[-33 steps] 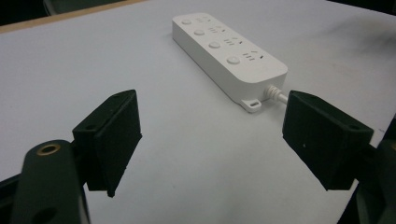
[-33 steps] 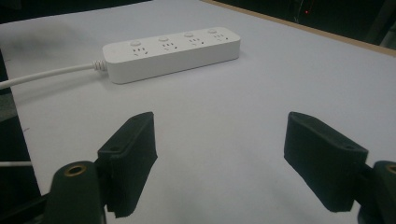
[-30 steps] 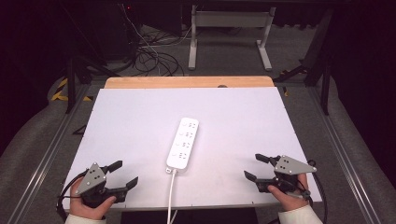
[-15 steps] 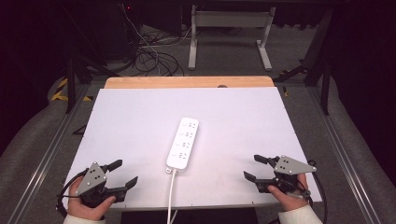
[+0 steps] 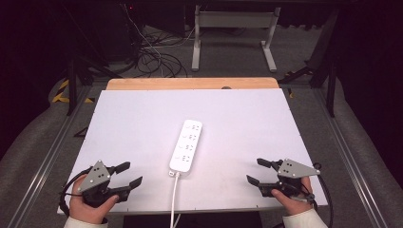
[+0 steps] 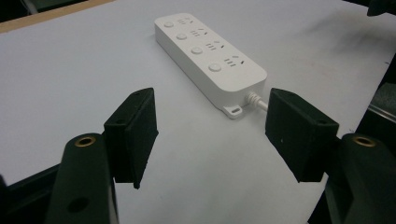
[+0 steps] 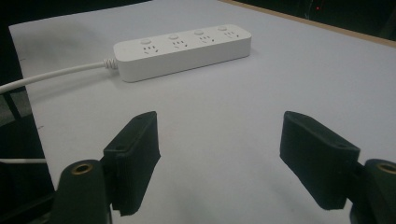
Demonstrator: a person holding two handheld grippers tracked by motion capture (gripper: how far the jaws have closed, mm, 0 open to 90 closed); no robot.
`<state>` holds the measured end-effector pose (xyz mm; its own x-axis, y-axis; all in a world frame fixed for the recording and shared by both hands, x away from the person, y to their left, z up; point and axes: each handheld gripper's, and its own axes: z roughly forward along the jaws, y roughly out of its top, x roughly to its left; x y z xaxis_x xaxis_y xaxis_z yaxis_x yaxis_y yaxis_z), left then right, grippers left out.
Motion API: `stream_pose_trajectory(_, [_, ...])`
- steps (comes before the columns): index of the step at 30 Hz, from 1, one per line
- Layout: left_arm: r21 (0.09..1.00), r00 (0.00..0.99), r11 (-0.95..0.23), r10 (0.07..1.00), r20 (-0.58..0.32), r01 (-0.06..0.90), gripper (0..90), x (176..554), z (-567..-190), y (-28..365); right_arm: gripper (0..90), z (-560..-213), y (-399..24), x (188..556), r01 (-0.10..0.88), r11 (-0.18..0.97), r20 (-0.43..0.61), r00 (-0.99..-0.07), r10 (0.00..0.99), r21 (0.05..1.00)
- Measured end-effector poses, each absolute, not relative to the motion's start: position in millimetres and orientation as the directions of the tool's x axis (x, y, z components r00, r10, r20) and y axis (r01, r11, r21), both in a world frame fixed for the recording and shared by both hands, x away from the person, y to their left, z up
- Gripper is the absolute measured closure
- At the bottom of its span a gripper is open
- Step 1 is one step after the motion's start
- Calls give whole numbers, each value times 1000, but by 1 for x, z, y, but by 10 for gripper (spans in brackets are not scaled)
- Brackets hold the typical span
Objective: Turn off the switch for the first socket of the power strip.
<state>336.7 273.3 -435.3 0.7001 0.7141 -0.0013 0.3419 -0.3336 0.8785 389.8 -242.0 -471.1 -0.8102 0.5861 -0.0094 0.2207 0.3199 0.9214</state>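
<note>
Nothing looks done yet — the strip [image 5: 186, 146] lies untouched at the centre of the high view, on the white table [image 5: 142, 118], well apart from both grippers. Its long axis runs bottom to top, leaning slightly right; the cord [image 5: 174, 199] leaves its lower end. The left gripper [image 5: 126, 174] at lower left has just been closing its jaws, with nothing between them; the right gripper [image 5: 259, 171] at lower right stands spread and empty.

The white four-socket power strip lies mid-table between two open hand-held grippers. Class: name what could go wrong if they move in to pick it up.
1. The white four-socket power strip is smooth and long; gripped at one end, it might tilt or slip.
2. Its white cable hangs over the near edge of the white table and may drag or snag.
3. The left gripper, its jaws just closing on nothing, may prove too narrow for the strip. The right gripper stands wider.
</note>
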Motion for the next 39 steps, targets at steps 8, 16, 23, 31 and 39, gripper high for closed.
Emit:
stream_pose_trajectory(8, [865,736,-373,677,7,334,414,353,-421,256,286,-471,-242,390,224,319,-6,-811,585,921])
stream_pose_trajectory(16, [856,764,-401,645,11,326,454,367,-414,240,288,-472,-242,390,226,319,-2,-813,583,920])
stream_pose_trajectory(23, [855,782,-411,624,11,315,469,381,-405,230,290,-472,-242,390,228,318,1,-814,581,920])
stream_pose_trajectory(31, [843,792,-439,610,25,311,472,392,-401,214,289,-473,-242,390,228,320,1,-816,578,920])
stream_pose_trajectory(39, [839,805,-445,593,15,312,474,402,-399,198,291,-473,-241,390,224,324,-1,-822,570,919])
